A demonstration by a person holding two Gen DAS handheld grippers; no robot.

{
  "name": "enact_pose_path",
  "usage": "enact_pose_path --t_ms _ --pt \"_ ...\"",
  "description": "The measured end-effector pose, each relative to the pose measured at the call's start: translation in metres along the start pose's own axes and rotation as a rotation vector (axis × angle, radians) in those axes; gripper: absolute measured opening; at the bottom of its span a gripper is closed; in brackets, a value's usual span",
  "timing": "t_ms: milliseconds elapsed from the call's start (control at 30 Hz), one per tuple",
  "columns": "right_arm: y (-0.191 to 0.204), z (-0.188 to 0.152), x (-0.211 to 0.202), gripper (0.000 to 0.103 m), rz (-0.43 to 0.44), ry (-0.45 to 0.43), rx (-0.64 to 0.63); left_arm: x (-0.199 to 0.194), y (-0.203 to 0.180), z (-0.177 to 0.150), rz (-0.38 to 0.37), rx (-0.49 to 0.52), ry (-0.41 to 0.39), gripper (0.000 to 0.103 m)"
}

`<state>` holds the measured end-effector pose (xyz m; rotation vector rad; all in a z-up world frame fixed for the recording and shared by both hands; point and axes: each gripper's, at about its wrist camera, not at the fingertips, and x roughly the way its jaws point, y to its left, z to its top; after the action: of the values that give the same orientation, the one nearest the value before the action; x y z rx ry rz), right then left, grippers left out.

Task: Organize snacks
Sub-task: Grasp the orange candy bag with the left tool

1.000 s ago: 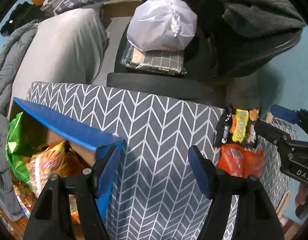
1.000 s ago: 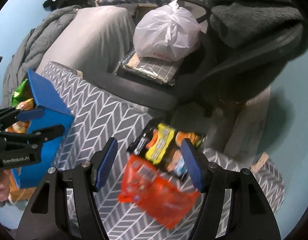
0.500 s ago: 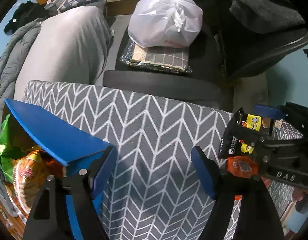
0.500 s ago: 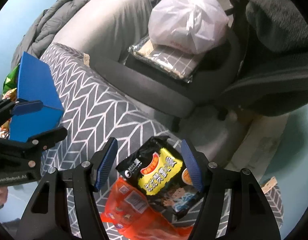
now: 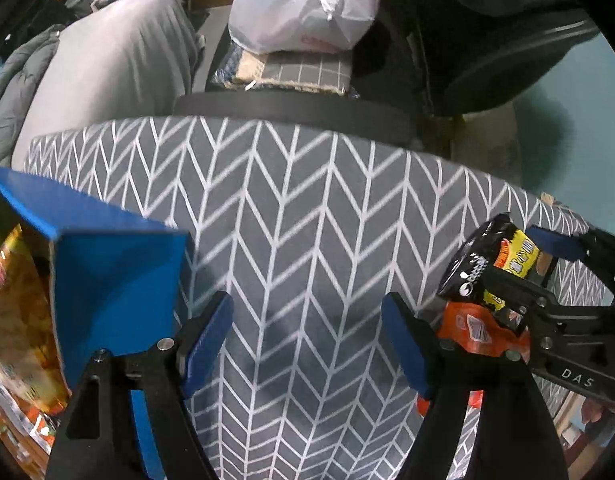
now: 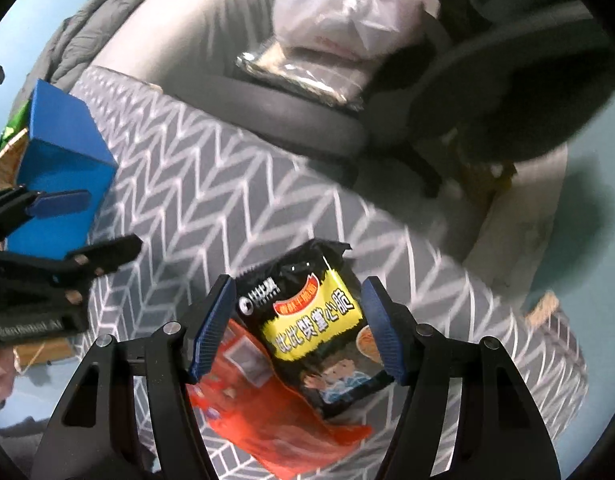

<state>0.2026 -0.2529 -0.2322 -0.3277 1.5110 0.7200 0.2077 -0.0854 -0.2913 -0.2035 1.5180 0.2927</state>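
- Right wrist view: the right claw (image 6: pixel 297 326) points steeply down with its jaws spread either side of the black pack (image 6: pixel 307 320); the pads stand beside the pack's edges and do not visibly press on it, so nothing is pinched yet.
- The black pack lies on the chevron-covered bench (image 6: pixel 211 200), overlapping the orange pack (image 6: pixel 263 412), which sits beneath it, toward the camera and to the left.
- The black pack's long axis runs away from the camera, slightly askew, roughly along the gap between the fingers, so the jaws would close across its narrow width.
- Left wrist view: the left claw (image 5: pixel 307 344) is spread wide over bare bench with nothing between its fingers; its jaws have just been opening.
- The blue box (image 5: pixel 115 280) stands just left of that claw, snack bags showing inside it.
- Both packs lie well to the left claw's right, so the right claw is plainly the nearer.
- Judgement: the coming move is a grasp of the black pack, then a carry leftward across the bench to the box.
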Motion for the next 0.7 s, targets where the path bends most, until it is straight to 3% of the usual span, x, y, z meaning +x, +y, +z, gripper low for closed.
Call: enact_pose_path --t_ms 433,700 --pt "-0.010 -0.104 0.003 0.067 0.001 0.034 0.322 0.003 -0.005 -0.061 -0.033 0.069 0.052 0.078" --pt "0.003 -0.152 0.006 0.067 0.044 -0.009 0.506 -0.005 -0.008 -0.101 -0.030 0.129 0.056 0.078"
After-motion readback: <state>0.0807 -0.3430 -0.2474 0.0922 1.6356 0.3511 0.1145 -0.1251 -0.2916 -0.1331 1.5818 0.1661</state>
